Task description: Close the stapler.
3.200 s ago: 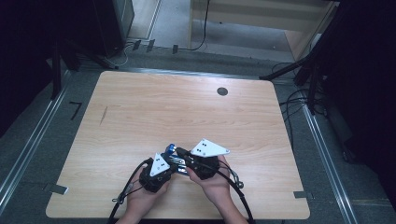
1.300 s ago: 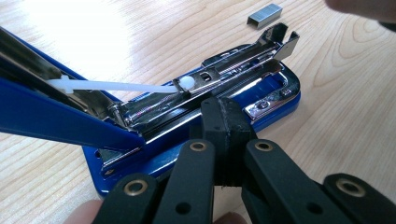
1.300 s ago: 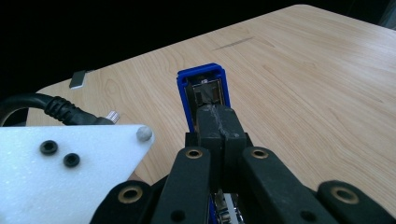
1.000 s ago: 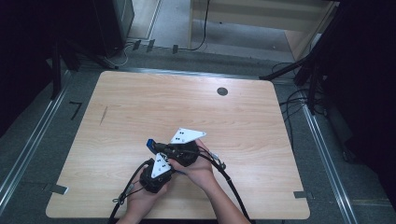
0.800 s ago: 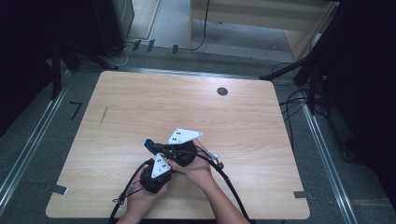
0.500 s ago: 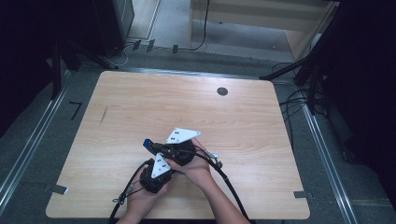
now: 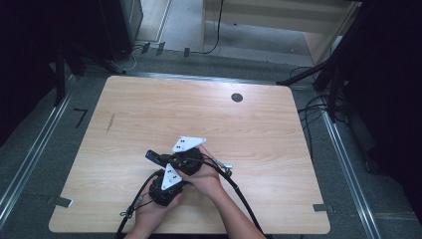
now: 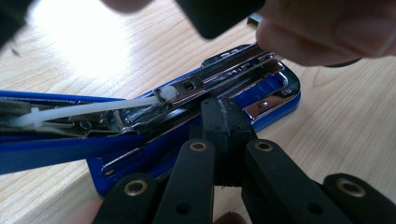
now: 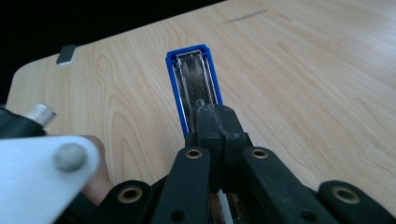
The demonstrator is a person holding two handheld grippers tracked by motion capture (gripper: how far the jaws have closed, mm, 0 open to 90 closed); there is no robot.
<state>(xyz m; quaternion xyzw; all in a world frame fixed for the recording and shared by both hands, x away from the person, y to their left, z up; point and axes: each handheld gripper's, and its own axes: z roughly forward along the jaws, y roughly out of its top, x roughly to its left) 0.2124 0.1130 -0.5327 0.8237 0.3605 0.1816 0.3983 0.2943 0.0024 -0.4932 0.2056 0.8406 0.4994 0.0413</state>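
Blue stapler [image 8: 196,116] lies opened up on the wooden table [image 7: 278,129], near the front edge, between both hands. L gripper [image 8: 224,121] has jaws closed together, tips pressed on the stapler's base beside the metal staple channel w/ its white pusher rod. R gripper [image 9: 218,122] jaws also closed narrow, tips on the raised blue top arm [image 9: 194,79]; can't tell if anything's pinched.

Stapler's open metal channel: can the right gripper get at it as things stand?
Probably yes. In its own view the right gripper sits shut right at the blue stapler, whose open channel lies bare ahead of the jaws, nothing across it. Shut jaws could prod, not pinch.
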